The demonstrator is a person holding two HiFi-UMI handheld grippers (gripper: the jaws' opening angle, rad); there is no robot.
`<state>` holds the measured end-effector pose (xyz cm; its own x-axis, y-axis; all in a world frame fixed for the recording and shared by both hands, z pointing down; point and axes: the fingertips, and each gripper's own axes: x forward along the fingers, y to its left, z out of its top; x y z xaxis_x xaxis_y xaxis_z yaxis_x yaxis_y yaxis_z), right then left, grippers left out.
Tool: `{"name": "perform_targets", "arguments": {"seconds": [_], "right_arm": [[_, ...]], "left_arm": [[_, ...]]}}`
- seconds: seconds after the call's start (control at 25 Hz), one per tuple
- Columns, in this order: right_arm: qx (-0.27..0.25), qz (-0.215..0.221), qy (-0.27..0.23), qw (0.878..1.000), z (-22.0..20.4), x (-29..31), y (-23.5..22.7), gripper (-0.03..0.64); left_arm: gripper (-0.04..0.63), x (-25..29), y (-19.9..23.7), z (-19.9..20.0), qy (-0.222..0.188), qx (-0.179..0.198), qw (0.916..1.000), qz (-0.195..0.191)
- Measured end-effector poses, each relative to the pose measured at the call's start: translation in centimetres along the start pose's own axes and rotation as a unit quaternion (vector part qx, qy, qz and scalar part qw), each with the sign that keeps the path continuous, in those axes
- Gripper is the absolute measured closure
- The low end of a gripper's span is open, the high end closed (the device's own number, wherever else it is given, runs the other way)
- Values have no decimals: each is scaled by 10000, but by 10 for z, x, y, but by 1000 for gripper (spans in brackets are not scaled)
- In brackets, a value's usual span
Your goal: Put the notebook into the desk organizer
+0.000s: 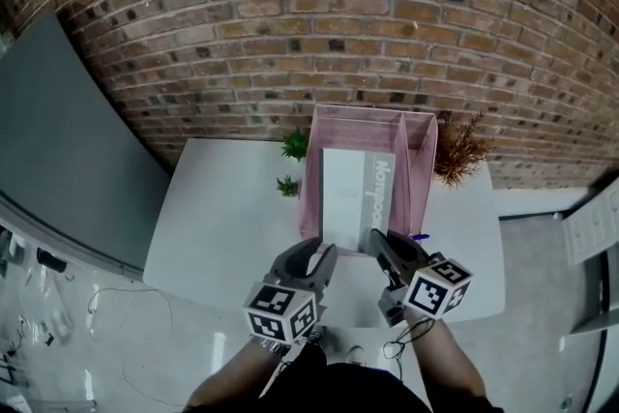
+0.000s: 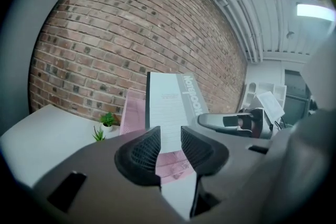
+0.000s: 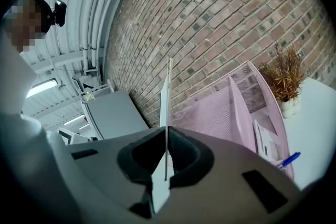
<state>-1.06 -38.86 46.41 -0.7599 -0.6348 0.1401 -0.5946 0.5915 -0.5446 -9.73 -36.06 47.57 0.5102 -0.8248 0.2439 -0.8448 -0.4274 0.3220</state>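
Note:
A white and grey notebook (image 1: 353, 189) is tilted over the wide left compartment of the pink mesh desk organizer (image 1: 314, 169) on the white table. My right gripper (image 1: 379, 242) is shut on the notebook's near edge; in the right gripper view the thin notebook (image 3: 167, 107) runs edge-on between the closed jaws of the right gripper (image 3: 167, 152). My left gripper (image 1: 321, 251) is just left of it, open, with nothing between its jaws. In the left gripper view the notebook (image 2: 168, 107) stands beyond the left gripper (image 2: 170, 139), in front of the organizer (image 2: 134, 113).
Two small green plants (image 1: 295, 143) (image 1: 286, 186) stand left of the organizer, and a dried brown plant (image 1: 459, 150) to its right. A blue pen (image 1: 418, 236) lies by its near right corner. Papers (image 3: 268, 144) sit in a narrow compartment. A brick wall rises behind the table (image 1: 222, 218).

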Motion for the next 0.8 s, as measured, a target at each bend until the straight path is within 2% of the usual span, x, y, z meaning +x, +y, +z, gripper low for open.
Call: {"name": "perform_targets", "arguments": {"seconds": [0.32, 0.52, 0.8], "right_arm": [[40, -326, 115, 9994, 0, 24, -5, 604], [44, -540, 165, 9984, -1, 32, -9, 604], [50, -850, 249, 9961, 2, 37, -16, 604]], "left_arm": [[476, 27, 5, 10, 42, 279, 9989, -379], [476, 43, 7, 2, 277, 468, 9973, -491], [477, 57, 10, -9, 590, 523, 9950, -614]]}}
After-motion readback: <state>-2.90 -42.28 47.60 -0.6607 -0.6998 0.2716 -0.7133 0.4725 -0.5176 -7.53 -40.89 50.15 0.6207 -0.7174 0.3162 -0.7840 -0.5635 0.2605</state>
